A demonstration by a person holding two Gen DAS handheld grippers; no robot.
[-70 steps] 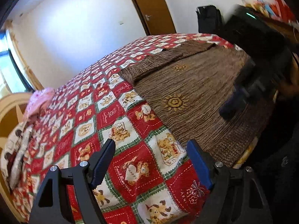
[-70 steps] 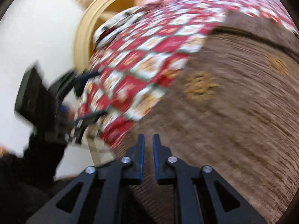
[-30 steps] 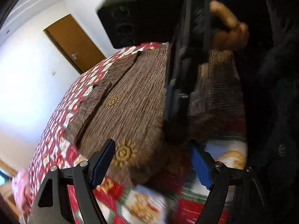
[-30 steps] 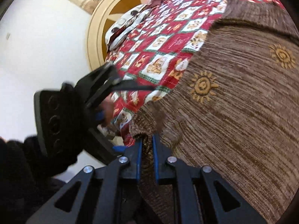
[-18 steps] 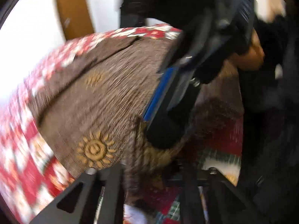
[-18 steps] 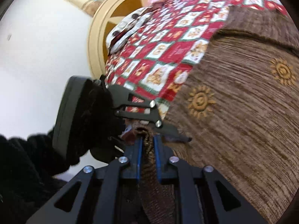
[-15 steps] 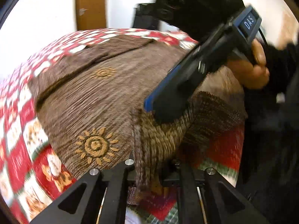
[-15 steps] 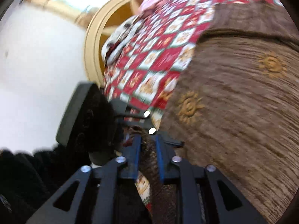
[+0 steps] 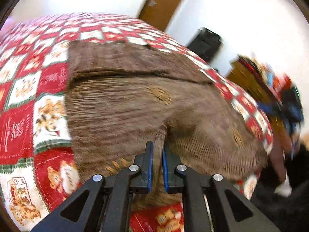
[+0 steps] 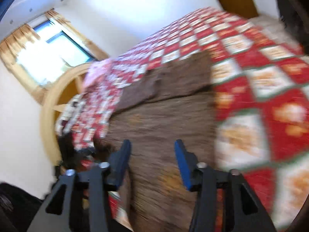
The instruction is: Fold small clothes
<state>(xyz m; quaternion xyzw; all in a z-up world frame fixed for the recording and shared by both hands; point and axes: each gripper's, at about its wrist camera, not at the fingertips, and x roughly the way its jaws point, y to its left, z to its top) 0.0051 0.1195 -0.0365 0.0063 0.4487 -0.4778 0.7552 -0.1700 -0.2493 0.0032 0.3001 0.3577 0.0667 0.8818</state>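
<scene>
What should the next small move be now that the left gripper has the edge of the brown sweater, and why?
Probably carry the right gripper, whose jaws have just been opening with nothing between them, to the hem's other corner. The left gripper is shut on a pinch of the brown sweater, which lies on the red patchwork quilt, so a second grip would let both hands lift the hem together to fold.

Both the left gripper [image 9: 158, 150] and right gripper [image 10: 152, 150] have black angular frames, blue finger pads, silver screws.
</scene>
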